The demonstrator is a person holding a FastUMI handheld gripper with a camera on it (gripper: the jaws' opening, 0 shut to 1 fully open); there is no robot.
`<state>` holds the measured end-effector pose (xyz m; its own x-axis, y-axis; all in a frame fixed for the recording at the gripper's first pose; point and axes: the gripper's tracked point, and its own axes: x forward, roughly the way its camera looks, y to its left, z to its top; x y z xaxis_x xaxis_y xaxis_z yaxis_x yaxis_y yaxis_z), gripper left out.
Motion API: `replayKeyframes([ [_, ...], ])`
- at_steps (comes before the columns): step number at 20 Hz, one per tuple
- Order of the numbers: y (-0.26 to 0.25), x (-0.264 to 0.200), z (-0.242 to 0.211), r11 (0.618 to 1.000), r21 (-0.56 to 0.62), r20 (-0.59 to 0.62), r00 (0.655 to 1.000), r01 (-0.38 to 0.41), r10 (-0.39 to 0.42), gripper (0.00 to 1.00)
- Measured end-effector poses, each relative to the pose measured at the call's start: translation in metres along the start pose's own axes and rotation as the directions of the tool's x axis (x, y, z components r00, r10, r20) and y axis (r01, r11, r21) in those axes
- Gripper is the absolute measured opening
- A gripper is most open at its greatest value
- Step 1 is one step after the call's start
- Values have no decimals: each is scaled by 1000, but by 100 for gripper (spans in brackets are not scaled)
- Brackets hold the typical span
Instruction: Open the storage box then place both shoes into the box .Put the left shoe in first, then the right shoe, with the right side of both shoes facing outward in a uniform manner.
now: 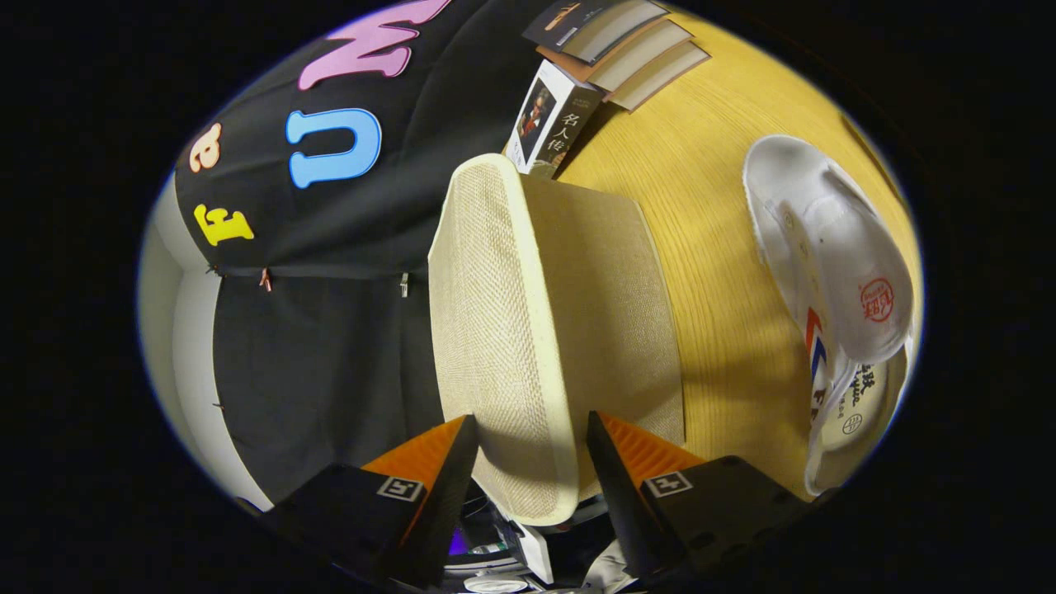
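Observation:
The whole view is rolled sideways, with the wooden table (709, 206) to the right and the booth wall to the left. A beige storage box stands just ahead of the fingers, showing its woven lid (483, 313) with a cream rim and one plain fabric side (610, 330). The near edge of the lid runs between the two fingers of my gripper (532, 433), which is shut on it, one finger on each face. To the right of the box a white shoe (833, 256) with a red stamp and red-and-blue stripes lies on the table.
Beyond the box a book with a portrait cover (549, 120) leans near the wall. Further back is a stack of books (627, 49). A strip of bare wood separates the box from the shoe.

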<state>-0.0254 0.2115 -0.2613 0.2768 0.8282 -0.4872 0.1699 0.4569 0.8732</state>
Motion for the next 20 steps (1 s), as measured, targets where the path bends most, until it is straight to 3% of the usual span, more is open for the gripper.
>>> replayKeyframes([
  [4,4,-7,0,999,48,-31,999,14,-12,63],
  [10,13,-12,3,998,39,19,999,50,-51,15],
  [14,11,-11,3,990,61,30,991,130,-132,10],
  [17,19,-16,3,981,-37,56,981,190,-188,10],
  [20,55,-20,2,986,-93,81,988,141,-133,5],
])
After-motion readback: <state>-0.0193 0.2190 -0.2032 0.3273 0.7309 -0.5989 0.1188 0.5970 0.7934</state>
